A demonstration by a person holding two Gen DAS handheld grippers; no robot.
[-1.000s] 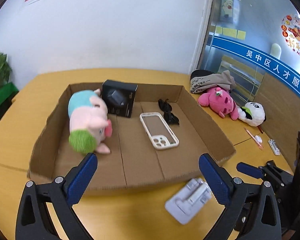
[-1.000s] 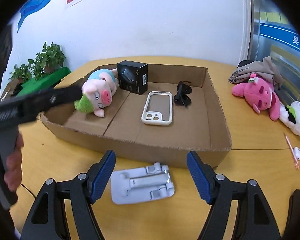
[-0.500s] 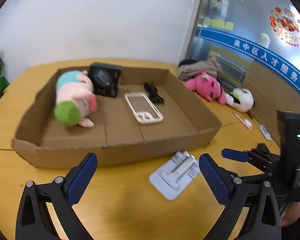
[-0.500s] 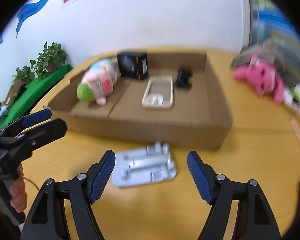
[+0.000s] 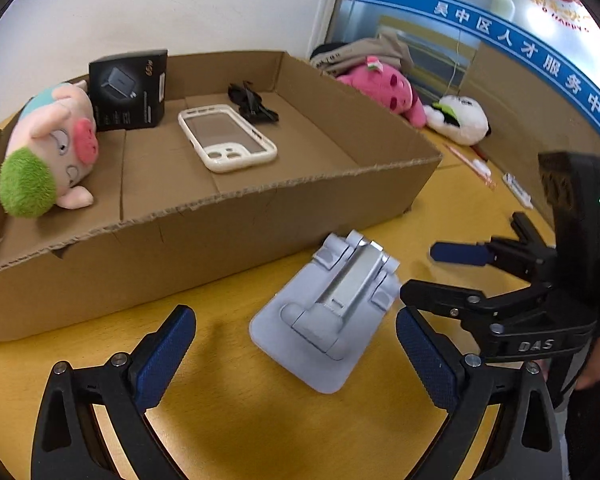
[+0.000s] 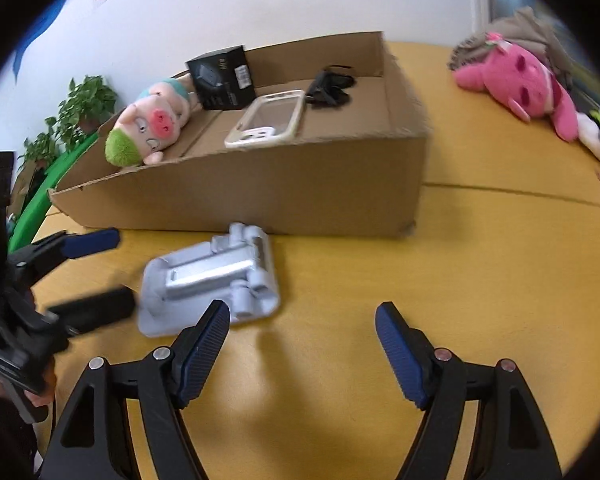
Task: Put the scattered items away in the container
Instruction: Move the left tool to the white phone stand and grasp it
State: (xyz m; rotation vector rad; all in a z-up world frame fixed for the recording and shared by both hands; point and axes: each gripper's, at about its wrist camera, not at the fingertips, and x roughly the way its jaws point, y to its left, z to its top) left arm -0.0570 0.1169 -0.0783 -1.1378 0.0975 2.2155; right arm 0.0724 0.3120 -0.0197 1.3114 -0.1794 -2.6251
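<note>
A grey folded phone stand (image 5: 328, 312) (image 6: 208, 276) lies flat on the yellow table, just in front of the cardboard box (image 5: 220, 240) (image 6: 280, 188). My left gripper (image 5: 296, 356) (image 6: 96, 272) is open and low over the table, and the stand's near end lies between its fingers without touching them. My right gripper (image 6: 304, 340) (image 5: 448, 272) is open and holds nothing, and the stand sits just left of its left finger. In the box lie a pig plush (image 5: 48, 152), a black carton (image 5: 128, 90), a white phone case (image 5: 228, 142) and dark sunglasses (image 5: 252, 106).
A pink plush (image 5: 384, 90) (image 6: 516, 80), a panda plush (image 5: 456, 120) and a heap of clothing (image 5: 364, 52) lie to the right of the box. A pen (image 5: 468, 164) lies nearer the right edge. Potted plants (image 6: 84, 108) stand beyond the table's left side.
Both grippers have sunk towards the table and come nearer the stand. It now sits between the left fingers. In the right wrist view it has slid leftward, outside the fingers.
</note>
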